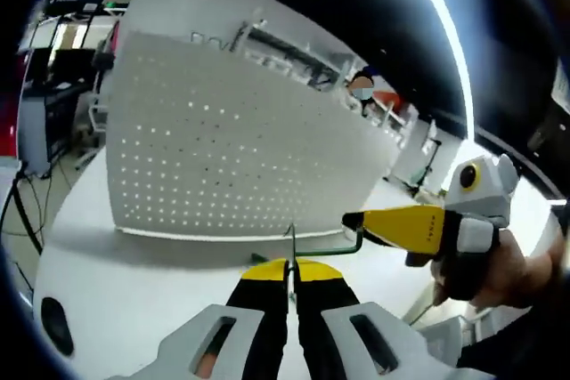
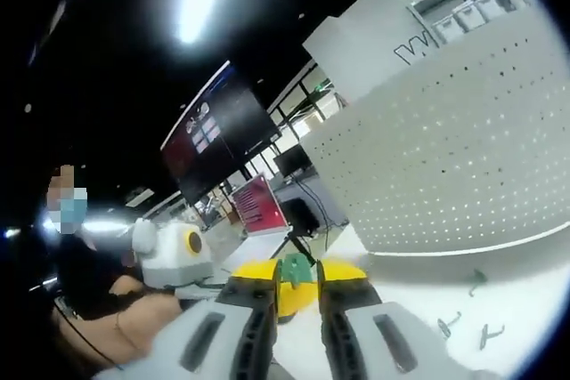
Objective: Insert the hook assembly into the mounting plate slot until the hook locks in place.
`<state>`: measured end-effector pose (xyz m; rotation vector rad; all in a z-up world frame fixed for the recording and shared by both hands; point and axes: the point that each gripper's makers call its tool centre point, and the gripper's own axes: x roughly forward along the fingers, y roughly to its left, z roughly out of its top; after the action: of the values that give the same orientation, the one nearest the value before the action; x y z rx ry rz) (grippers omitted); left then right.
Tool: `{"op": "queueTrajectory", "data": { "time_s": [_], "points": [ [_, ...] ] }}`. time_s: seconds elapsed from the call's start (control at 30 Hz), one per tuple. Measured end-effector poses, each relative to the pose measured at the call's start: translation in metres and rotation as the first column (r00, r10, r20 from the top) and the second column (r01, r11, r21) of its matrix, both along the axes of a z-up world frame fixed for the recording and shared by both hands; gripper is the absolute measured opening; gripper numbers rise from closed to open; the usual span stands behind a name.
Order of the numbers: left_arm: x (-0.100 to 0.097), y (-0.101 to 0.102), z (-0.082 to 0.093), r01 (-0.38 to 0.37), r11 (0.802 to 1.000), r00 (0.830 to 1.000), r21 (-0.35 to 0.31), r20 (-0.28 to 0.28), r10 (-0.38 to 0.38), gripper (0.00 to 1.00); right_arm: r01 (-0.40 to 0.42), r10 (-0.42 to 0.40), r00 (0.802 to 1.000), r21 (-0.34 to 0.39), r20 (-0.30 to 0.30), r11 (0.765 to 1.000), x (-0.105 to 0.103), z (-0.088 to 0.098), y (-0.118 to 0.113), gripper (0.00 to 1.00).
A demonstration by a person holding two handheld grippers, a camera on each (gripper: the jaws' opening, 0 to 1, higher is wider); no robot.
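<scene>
A white pegboard mounting plate (image 1: 223,149) stands upright on the white table (image 1: 125,291); the right gripper view has it at the right (image 2: 463,157). My left gripper (image 1: 290,266) is shut on a thin metal hook (image 1: 290,239) that points up toward the plate's lower edge. A green wire piece (image 1: 328,251) runs from that hook to the right gripper (image 1: 354,220), which comes in from the right, shut on its far end. In the right gripper view my right gripper (image 2: 296,275) is shut on a green piece (image 2: 294,268). The left gripper's white body (image 2: 174,255) sits at the left.
Three loose hooks (image 2: 476,284) lie on the table in front of the plate. A person's hand (image 1: 499,264) holds the right gripper. Dark screens (image 2: 223,126) and desks stand beyond the table, and a black hole (image 1: 52,325) marks the table's near left.
</scene>
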<state>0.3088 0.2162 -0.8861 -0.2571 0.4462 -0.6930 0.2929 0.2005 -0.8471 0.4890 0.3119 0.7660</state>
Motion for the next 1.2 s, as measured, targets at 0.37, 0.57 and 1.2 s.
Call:
{"op": "queueTrajectory", "data": {
  "time_s": [0.37, 0.57, 1.2],
  "points": [
    [-0.007, 0.005, 0.010, -0.001, 0.988, 0.989, 0.155, 0.145, -0.022, 0.01, -0.046, 0.048, 0.998, 0.033, -0.047, 0.998, -0.005, -0.006, 0.023, 0.10],
    [-0.007, 0.008, 0.012, -0.009, 0.990, 0.987, 0.142, 0.160, -0.014, 0.01, -0.048, 0.052, 0.997, 0.063, -0.059, 0.997, -0.007, -0.004, 0.028, 0.10],
    [-0.021, 0.038, 0.002, -0.069, 0.974, 0.985, 0.217, 0.168, 0.032, 0.01, -0.131, 0.137, 0.985, 0.058, -0.104, 0.990, -0.024, -0.014, 0.055, 0.02]
  ]
}}
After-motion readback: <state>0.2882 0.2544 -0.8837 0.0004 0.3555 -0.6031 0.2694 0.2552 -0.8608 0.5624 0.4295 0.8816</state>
